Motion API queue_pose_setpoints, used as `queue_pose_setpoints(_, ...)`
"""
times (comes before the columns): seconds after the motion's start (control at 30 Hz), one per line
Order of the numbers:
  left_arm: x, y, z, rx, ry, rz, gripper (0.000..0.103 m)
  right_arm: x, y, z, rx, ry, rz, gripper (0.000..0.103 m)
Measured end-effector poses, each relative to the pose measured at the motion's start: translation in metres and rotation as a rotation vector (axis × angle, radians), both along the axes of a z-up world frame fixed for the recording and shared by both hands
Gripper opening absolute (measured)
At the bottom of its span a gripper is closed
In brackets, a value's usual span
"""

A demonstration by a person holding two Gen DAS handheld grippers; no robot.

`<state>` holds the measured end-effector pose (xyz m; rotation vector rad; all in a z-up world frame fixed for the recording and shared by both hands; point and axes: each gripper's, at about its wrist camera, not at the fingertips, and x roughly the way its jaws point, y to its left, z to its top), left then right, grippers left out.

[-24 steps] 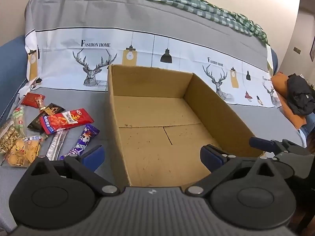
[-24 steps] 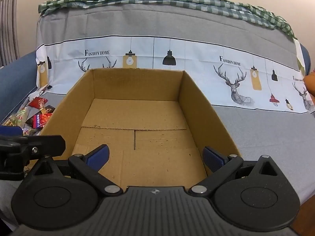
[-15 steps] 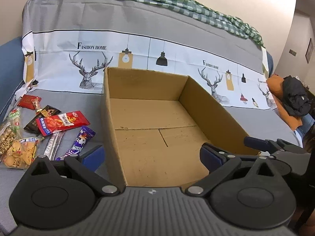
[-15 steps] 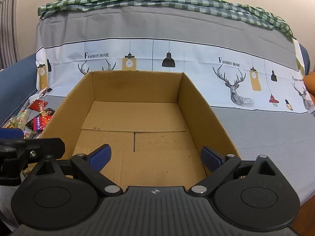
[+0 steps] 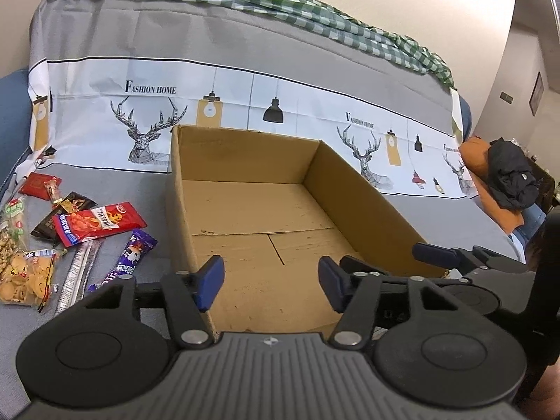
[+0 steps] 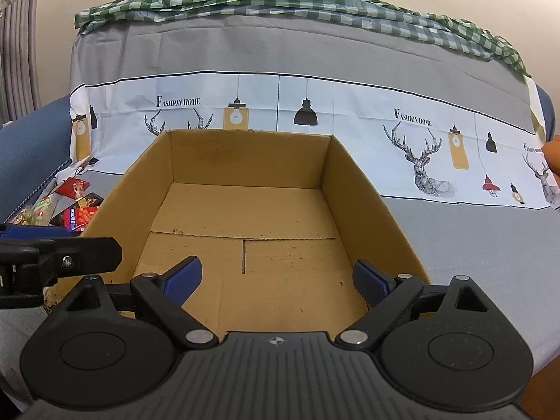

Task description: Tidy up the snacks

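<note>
An empty cardboard box (image 5: 266, 210) sits open on the grey sofa seat; it also shows in the right wrist view (image 6: 245, 210). Several snack packs lie left of it: a red packet (image 5: 98, 224), a purple bar (image 5: 129, 259), a silver stick (image 5: 78, 276), a cracker bag (image 5: 24, 276). My left gripper (image 5: 271, 281) is open and empty above the box's near left corner. My right gripper (image 6: 276, 280) is open and empty above the box's near edge. The right gripper shows at the right of the left wrist view (image 5: 455, 255).
The sofa back carries a deer-print cover (image 6: 420, 147) and a green checked cloth (image 6: 280, 3). An orange cushion with black clothing (image 5: 504, 178) lies at the far right. Grey seat (image 6: 490, 245) spreads right of the box.
My left gripper's jaws have narrowed but stay open, and its view has shifted slightly. The right gripper has hardly moved.
</note>
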<state>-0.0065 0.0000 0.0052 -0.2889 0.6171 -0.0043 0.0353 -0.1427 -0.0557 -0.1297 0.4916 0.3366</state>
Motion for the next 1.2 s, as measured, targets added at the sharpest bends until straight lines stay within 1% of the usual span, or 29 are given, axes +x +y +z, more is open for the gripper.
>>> queue_pose_setpoints(0.1,0.001,0.000,0.001,-0.004,0.005,-0.006,0.060,-0.001,0.001,0.002,-0.009,-0.012,0.003,0.091)
queue_pose_setpoints(0.17,0.000,0.000,0.000,-0.017,0.010,-0.011,0.058,0.000,0.001,0.002,-0.016,-0.002,0.006,0.090)
queue_pose_setpoints(0.2,0.000,0.000,0.000,-0.016,0.011,-0.011,0.058,-0.001,0.001,0.002,-0.004,-0.005,0.007,0.089)
queue_pose_setpoints(0.27,0.000,0.000,0.000,-0.016,0.008,-0.016,0.054,-0.002,0.001,0.002,0.008,-0.011,0.010,0.088)
queue_pose_setpoints(0.3,0.000,0.000,-0.001,-0.016,0.013,-0.018,0.052,-0.002,0.001,0.001,0.011,-0.012,0.011,0.086)
queue_pose_setpoints(0.37,0.001,0.000,-0.002,-0.009,0.016,-0.022,0.050,-0.003,0.001,0.002,0.004,-0.027,0.013,0.079)
queue_pose_setpoints(0.43,0.000,0.000,-0.002,-0.012,0.009,-0.032,0.039,-0.003,0.001,0.001,0.012,-0.020,0.016,0.066)
queue_pose_setpoints(0.47,0.000,-0.001,-0.002,-0.010,0.005,-0.037,0.035,-0.002,0.003,0.002,0.002,-0.026,0.017,0.062)
queue_pose_setpoints(0.5,0.000,-0.001,-0.002,-0.012,0.003,-0.046,0.025,-0.002,0.003,0.002,0.004,-0.025,0.021,0.057)
queue_pose_setpoints(0.53,0.000,-0.001,-0.001,-0.013,-0.001,-0.054,0.018,-0.002,0.004,0.002,0.007,-0.028,0.025,0.054)
queue_pose_setpoints(0.57,0.000,0.000,-0.001,-0.009,-0.003,-0.062,0.016,-0.002,0.004,0.003,0.007,-0.027,0.028,0.053)
queue_pose_setpoints(0.63,-0.001,0.001,0.001,0.003,-0.007,-0.072,0.013,-0.003,0.006,0.004,0.021,-0.037,0.035,0.053)
queue_pose_setpoints(0.7,-0.001,0.007,0.004,-0.012,0.011,-0.094,0.013,-0.003,0.007,0.005,0.029,-0.037,0.039,0.053)
queue_pose_setpoints(0.77,0.000,0.016,0.009,-0.016,0.049,-0.126,0.013,-0.004,0.010,0.008,0.048,-0.043,0.041,0.053)
queue_pose_setpoints(0.8,0.001,0.021,0.011,-0.011,0.060,-0.134,0.013,-0.005,0.011,0.010,0.061,-0.051,0.041,0.049)
queue_pose_setpoints(0.83,0.003,0.030,0.015,-0.006,0.070,-0.140,0.013,-0.006,0.012,0.010,0.062,-0.057,0.043,0.040)
queue_pose_setpoints(0.9,0.006,0.047,0.022,0.010,0.074,-0.144,0.013,-0.008,0.017,0.013,0.085,-0.056,0.057,0.036)
queue_pose_setpoints(0.97,0.008,0.070,0.025,0.043,0.070,-0.123,0.013,-0.011,0.019,0.017,0.121,-0.055,0.072,0.034)
queue_pose_setpoints(1.03,0.007,0.099,0.024,0.064,0.067,-0.072,0.013,-0.015,0.024,0.021,0.144,-0.061,0.090,0.034)
queue_pose_setpoints(1.07,0.005,0.117,0.019,0.060,0.070,-0.024,0.013,-0.017,0.027,0.024,0.157,-0.066,0.100,0.034)
queue_pose_setpoints(1.13,-0.003,0.147,0.006,0.030,0.079,0.070,0.013,-0.022,0.037,0.027,0.172,-0.071,0.125,0.034)
queue_pose_setpoints(1.17,-0.006,0.163,-0.001,0.003,0.112,0.123,0.013,-0.024,0.042,0.029,0.180,-0.071,0.145,0.034)
queue_pose_setpoints(1.2,-0.008,0.181,-0.005,-0.041,0.162,0.195,0.013,-0.027,0.049,0.031,0.183,-0.074,0.164,0.034)
